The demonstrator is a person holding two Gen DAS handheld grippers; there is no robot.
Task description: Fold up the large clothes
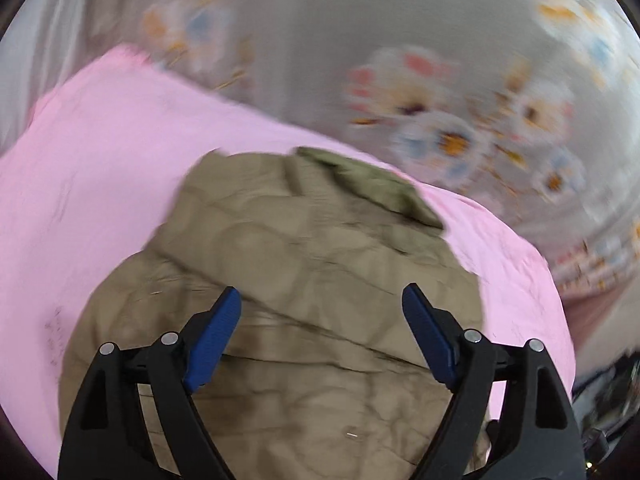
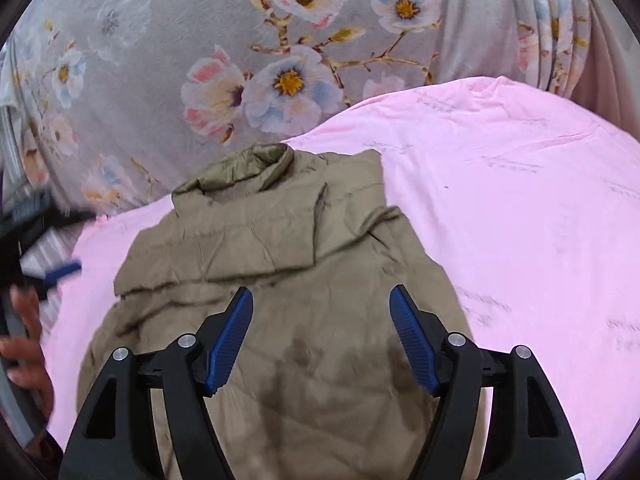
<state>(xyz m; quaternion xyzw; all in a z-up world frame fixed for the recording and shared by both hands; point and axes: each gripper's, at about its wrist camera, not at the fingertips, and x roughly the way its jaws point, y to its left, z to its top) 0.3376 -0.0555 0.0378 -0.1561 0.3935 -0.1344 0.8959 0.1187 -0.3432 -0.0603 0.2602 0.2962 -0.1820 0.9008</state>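
- Left wrist view: khaki jacket (image 1: pixel 304 280), apparently padded, lies partly folded into a rough bundle on a pink sheet (image 1: pixel 100 160), which is spread over a floral bedcover (image 1: pixel 400 60). The picture is blurred by motion, so fine detail is uncertain.
- Left tool (image 1: pixel 322 312) hangs just above the lower part of the jacket with its blue pads spread wide and nothing between them.
- Judging by the crumpled, creased surface, the jacket looks soft, light and somewhat slick, likely to slide on itself when lifted; a darker olive collar (image 1: pixel 372 184) sits at the far end.
- Right wrist view: the same jacket (image 2: pixel 280 300) lies on the pink sheet (image 2: pixel 520 220), collar (image 2: pixel 248 168) at the far end near the floral bedcover (image 2: pixel 200 40), a sleeve or side panel folded across the chest.
- Right tool (image 2: pixel 322 308) is over the near hem, jaws apart and empty.
- Left hand (image 2: pixel 24 340) shows at the left edge, holding its tool.
- A good hold would probably be a doubled edge or the hem corners, pinching through all layers so the slippery shell does not slip out; a single layer may pull free.
- Writing: faint dark marks on the pink sheet are too small to read; no brand or label can be made out on the jacket.
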